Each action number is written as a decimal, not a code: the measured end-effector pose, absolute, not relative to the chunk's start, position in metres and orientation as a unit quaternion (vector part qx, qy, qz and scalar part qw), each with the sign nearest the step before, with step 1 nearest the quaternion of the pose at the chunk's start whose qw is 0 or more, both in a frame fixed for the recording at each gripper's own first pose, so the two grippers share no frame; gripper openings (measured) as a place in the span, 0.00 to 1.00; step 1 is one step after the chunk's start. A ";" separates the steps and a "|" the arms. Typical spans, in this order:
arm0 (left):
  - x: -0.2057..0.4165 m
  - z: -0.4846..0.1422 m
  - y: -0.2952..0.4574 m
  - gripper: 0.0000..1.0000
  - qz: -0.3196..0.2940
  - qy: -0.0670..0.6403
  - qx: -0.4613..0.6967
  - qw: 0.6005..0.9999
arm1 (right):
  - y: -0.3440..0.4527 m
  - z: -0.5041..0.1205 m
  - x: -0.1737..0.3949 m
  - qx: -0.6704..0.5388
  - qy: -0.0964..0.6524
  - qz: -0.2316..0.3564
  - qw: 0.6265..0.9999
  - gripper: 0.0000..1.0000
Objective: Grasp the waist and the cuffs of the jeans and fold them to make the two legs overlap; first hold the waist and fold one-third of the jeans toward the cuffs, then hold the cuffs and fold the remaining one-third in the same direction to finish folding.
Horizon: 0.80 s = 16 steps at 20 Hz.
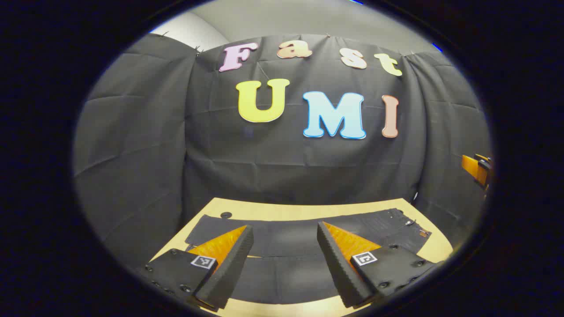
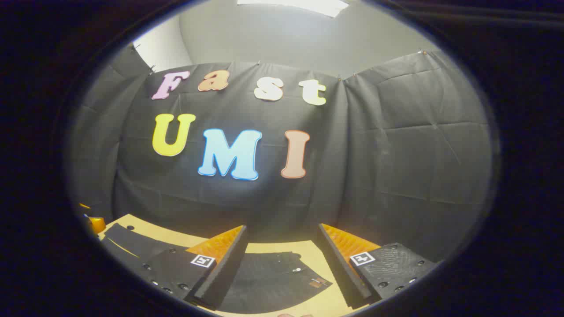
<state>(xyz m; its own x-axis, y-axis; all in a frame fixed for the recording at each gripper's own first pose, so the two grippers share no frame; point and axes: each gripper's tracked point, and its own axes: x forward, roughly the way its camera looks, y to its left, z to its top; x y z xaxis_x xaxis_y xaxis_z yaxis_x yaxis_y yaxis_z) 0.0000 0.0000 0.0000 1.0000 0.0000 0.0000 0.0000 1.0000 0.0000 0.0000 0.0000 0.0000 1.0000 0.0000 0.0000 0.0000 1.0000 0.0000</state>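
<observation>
Jeans (image 1: pixel 282 246) spread flat and dark across the tabletop (image 1: pixel 308 210), legs side by side, not yet overlapped. Left claw (image 1: pixel 285 259) gaping wide, holding nothing, poised above the middle of the legs. Right claw (image 2: pixel 282 268) likewise spread wide and empty, raised over the waist end (image 2: pixel 269 277) (button and small leather patch visible there). Cuffs (image 1: pixel 207 229) off toward the left end in the left gripper view, waist (image 1: pixel 396 224) toward the right.

Probably best to lower each claw onto its own end, pinching both layers at the far edge, then to lift and carry evenly so one leg lands square on the other. Worth avoiding a grab of the top layer alone.

Pale wooden tabletop, smooth. Black creased cloth wall (image 2: pixel 396 145) behind, plain grey room wall (image 2: pixel 286 39) above.
</observation>
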 end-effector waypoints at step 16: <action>0.016 -0.010 -0.028 0.96 0.033 0.034 0.000 0.999 | 0.009 -0.066 0.033 0.018 0.075 0.057 0.995 0.95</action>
<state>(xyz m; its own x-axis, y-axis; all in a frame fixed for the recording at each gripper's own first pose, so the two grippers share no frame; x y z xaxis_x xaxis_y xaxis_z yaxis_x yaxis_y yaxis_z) 0.0156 -0.0282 -0.0100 0.9955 0.0666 -0.0673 -0.0666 0.9978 0.0019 0.0329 0.0093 -0.0659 0.9822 0.1162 -0.1473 -0.1108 0.9928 0.0447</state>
